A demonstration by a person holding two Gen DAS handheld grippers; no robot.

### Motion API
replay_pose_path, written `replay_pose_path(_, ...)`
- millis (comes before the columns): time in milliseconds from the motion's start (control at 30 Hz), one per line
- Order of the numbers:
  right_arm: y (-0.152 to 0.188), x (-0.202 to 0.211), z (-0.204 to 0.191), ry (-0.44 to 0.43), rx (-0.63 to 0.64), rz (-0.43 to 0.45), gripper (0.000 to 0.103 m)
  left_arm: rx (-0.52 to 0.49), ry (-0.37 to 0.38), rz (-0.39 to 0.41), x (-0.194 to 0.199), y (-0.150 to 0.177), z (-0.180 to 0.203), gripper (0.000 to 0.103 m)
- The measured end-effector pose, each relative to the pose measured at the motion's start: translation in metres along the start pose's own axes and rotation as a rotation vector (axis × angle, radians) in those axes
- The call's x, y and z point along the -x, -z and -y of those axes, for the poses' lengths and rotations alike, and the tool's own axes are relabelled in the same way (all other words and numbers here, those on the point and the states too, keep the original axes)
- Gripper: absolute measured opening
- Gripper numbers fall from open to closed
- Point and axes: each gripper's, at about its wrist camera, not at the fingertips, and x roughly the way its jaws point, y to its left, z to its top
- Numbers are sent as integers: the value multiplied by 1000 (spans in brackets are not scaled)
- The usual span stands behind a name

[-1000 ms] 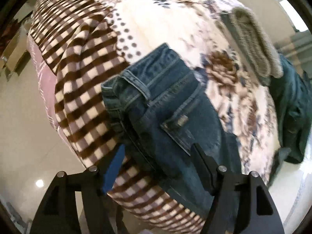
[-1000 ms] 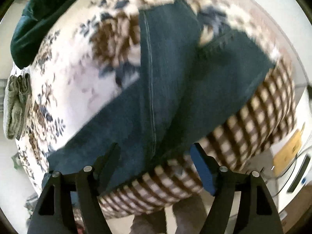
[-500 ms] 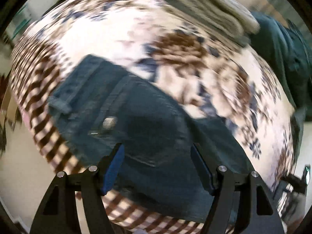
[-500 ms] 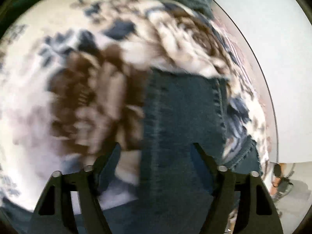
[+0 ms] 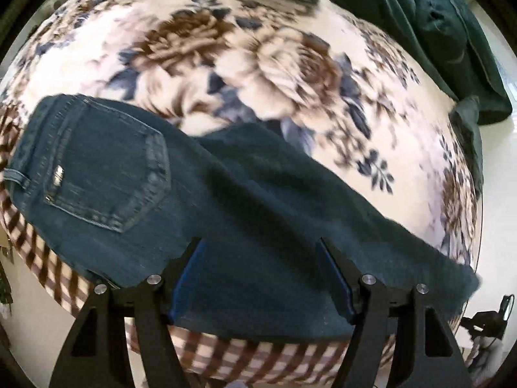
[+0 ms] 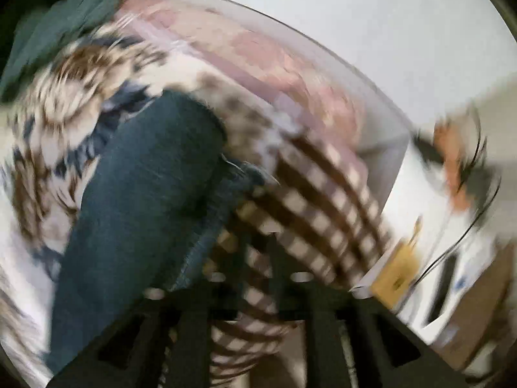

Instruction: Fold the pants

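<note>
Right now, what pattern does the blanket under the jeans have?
Brown and blue flowers on cream blanket, with a brown checked border; clearest in the left wrist view.

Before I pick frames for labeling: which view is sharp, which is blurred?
Left wrist: mostly sharp; the jeans pocket stitching is readable, with fisheye bending at the edges. Right wrist: heavy motion smear; jeans and checked blanket streak, and the right gripper is too blurred to judge.
</note>
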Motion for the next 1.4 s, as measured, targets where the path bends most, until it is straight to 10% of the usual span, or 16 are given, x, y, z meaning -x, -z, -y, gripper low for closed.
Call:
replay_pose_path(133,13,5,7,-253,-170,20,53,-30,6,-12,-2,8,9,68)
replay_pose_path(267,15,-3,-17,-331,-120,35,53,-43,2,-26,-3,14,10,68)
replay_pose_path(367,22,-33,-45,-306,-49,-31,48,-41,-11,-26,-1,16,7,68)
replay_pose_path(400,24,-40,-52,-277,-36,-40,15,-38,-14,-25,0,17,5,68)
replay_pose_path(433,26,-39,-58,-217,-10,-19,7,-33,-18,-25,0,18,3,68)
replay_pose_path(567,35,-22,-71,-52,51,94,6,-2,-38,-21,6,22,-10,68)
replay_pose_path(733,43,-38,-97,60,195,-15,21,81,-75,-26,16,32,-45,68)
replay_pose_path(833,85,-4,-120,-31,265,-25,43,173,-80,-36,27,36,-76,68)
replay_pose_path(1133,293,-6,-209,-366,389,-425,43,440,-143,41,62,25,-187,68)
replay_pose_path(1333,355,-39,-244,-428,289,-473,43,599,-86,57,44,0,-248,67)
replay_pose_path(1400,355,-44,-249,-392,265,-424,17,613,-37,70,33,-7,-259,48)
